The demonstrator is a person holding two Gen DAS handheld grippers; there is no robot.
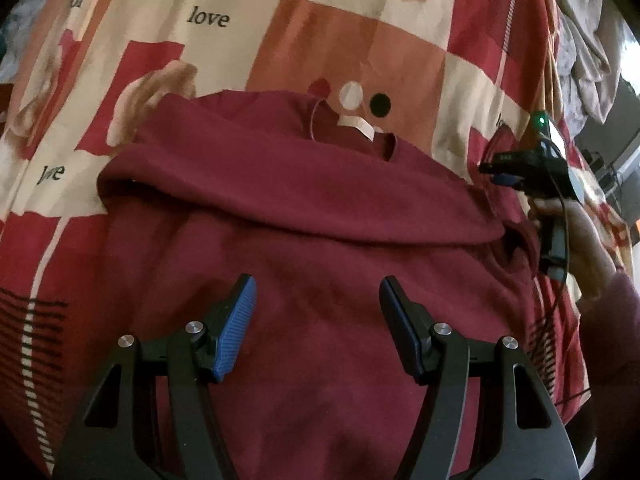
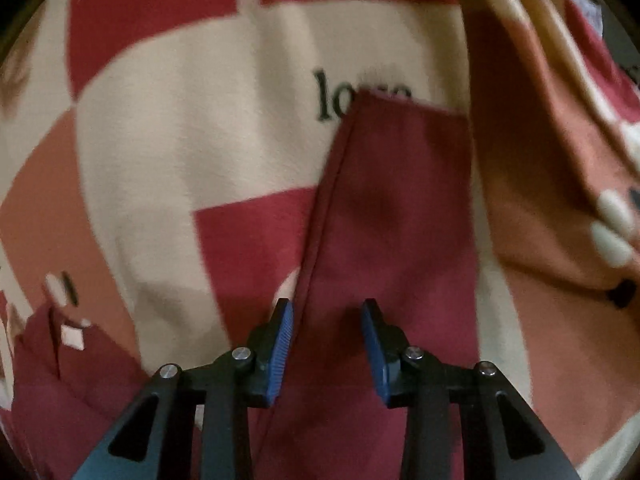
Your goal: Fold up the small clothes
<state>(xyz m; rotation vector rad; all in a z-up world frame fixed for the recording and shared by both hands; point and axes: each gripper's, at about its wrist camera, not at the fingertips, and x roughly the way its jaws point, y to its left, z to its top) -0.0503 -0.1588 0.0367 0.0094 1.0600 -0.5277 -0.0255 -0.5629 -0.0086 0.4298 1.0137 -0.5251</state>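
Note:
A dark red shirt (image 1: pixel 304 216) lies on a checked bedspread (image 1: pixel 344 36), collar and white label (image 1: pixel 358 126) at the far side, its left sleeve folded across the chest. My left gripper (image 1: pixel 316 300) is open and empty above the shirt's lower body. My right gripper (image 2: pixel 327 322) is open over the shirt's right sleeve (image 2: pixel 392 208), which stretches away from it; the sleeve lies between the jaws. In the left wrist view the right gripper (image 1: pixel 516 168) shows at the shirt's right edge.
The bedspread (image 2: pixel 200 120) is red, cream and orange with "love" printed on it. Pale crumpled laundry (image 1: pixel 588 60) is heaped at the far right edge of the bed.

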